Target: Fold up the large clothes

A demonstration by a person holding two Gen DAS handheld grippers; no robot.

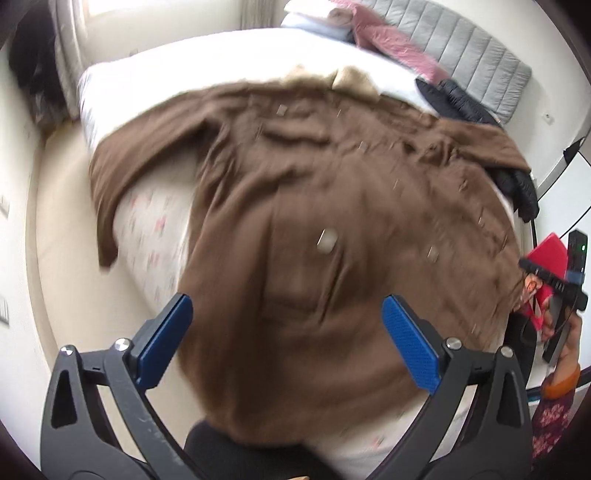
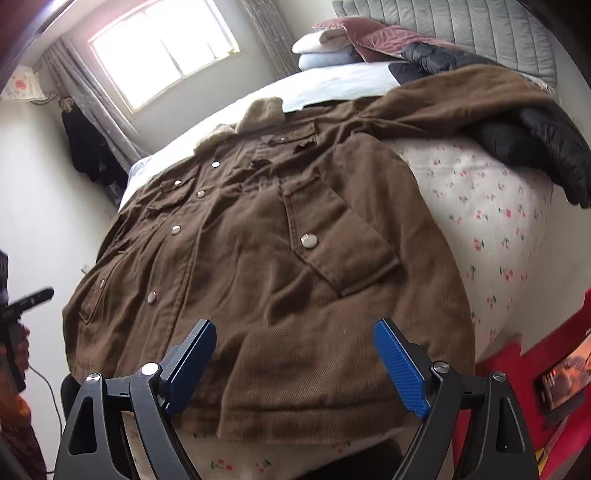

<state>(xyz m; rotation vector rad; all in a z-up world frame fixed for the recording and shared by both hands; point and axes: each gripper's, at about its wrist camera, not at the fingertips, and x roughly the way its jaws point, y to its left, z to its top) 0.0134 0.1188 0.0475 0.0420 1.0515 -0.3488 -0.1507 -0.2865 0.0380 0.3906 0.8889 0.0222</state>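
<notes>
One brown jacket (image 2: 266, 258), two spread grippers

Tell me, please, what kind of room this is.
Most likely a bedroom in a home. A brown jacket lies spread on a bed with a floral sheet, pillows are stacked by the padded grey headboard, and a curtained window lights the room.

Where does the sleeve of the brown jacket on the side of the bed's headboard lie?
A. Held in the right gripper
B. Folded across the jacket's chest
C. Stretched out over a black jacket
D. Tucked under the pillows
C: in the right wrist view the sleeve of the brown jacket reaches out over the black jacket, while the right gripper is open and holds nothing.
</notes>
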